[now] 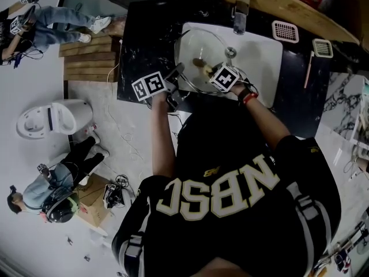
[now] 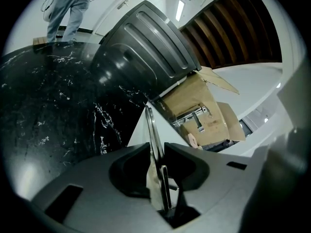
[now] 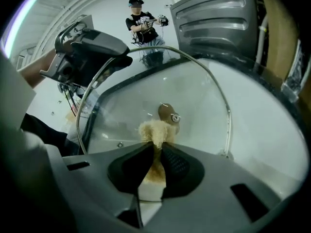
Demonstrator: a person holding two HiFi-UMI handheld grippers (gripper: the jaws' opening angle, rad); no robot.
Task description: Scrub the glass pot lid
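The glass pot lid (image 1: pixel 196 53), with a metal rim and a brown knob (image 3: pixel 168 112), is held tilted over the white sink (image 1: pixel 262 51). My left gripper (image 1: pixel 174 74) is shut on the lid's rim (image 2: pixel 153 135), which runs edge-on between its jaws in the left gripper view. My right gripper (image 1: pixel 209 69) is shut on a yellowish scrubbing sponge (image 3: pixel 155 131). The sponge lies against the glass right beside the knob. In the right gripper view the left gripper (image 3: pixel 112 62) shows clamped on the rim at the upper left.
A faucet (image 1: pixel 240 15) stands at the sink's far edge, with black marble counter (image 1: pixel 141 39) on both sides. Two small strainers (image 1: pixel 285 32) lie on the right counter. A dark grey bin (image 2: pixel 141 47) and cardboard (image 2: pixel 199 106) stand beyond. Other people (image 1: pixel 55 25) are on the floor at left.
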